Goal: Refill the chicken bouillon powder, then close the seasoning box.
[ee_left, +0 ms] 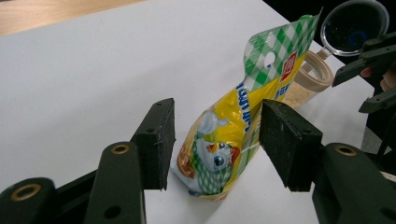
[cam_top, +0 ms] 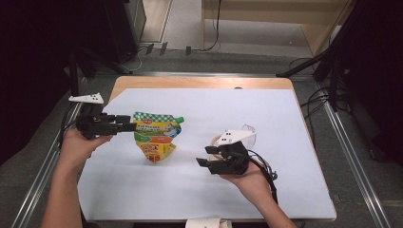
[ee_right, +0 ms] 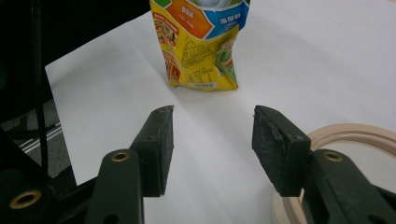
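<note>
Bright, even light falls from overhead onto the white sheet (cam_top: 199, 156) on the desk, and around that sheet the room drops into deep darkness. Shadows on the sheet are faint and soft. The high view is low in detail and slightly soft. In both gripper views the near foreground blurs, while the sheet beyond glares pale.

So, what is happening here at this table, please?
A person works at a table covered with white paper, holding a two-jaw gripper in each hand. The left gripper has its jaws on both sides of a yellow and green pouch that stands upright, but the pads do not press on it. The right gripper is open with nothing between its jaws and points toward the pouch. A beige bowl sits beside the right gripper.
</note>
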A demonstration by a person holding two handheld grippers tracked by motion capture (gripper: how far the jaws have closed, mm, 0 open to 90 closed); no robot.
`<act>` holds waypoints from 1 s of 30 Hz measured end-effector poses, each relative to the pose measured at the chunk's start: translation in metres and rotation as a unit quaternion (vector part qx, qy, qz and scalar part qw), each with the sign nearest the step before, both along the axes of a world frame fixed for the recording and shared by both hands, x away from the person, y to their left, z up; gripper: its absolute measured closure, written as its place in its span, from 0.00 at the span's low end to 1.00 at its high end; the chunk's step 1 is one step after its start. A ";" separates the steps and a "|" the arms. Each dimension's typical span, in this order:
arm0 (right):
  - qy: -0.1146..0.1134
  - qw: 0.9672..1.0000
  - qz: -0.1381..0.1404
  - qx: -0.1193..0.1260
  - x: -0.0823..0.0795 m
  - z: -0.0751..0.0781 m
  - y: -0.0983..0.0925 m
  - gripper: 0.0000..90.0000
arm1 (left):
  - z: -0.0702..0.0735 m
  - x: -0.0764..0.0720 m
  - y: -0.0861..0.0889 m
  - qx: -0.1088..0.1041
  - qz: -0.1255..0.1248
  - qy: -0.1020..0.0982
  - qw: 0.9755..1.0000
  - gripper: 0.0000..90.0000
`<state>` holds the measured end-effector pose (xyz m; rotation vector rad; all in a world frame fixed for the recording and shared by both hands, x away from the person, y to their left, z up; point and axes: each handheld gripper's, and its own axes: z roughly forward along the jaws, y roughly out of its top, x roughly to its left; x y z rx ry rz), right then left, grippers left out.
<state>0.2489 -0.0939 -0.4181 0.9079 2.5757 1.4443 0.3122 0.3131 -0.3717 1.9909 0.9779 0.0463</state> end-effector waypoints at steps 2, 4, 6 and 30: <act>-0.002 1.000 0.000 -0.001 0.000 0.002 -0.001 0.56 | -0.003 0.000 0.003 0.002 0.004 0.002 1.000 0.51; 0.000 1.000 -0.003 0.000 0.000 0.004 -0.002 0.57 | -0.005 0.001 0.005 0.002 0.006 0.004 1.000 0.50; -0.001 1.000 -0.004 0.001 0.001 0.006 -0.005 0.57 | -0.008 0.002 0.006 0.005 0.012 0.008 1.000 0.48; -0.014 1.000 -0.023 0.014 0.006 0.035 -0.030 0.64 | -0.022 0.002 0.013 0.027 0.027 0.008 0.999 0.47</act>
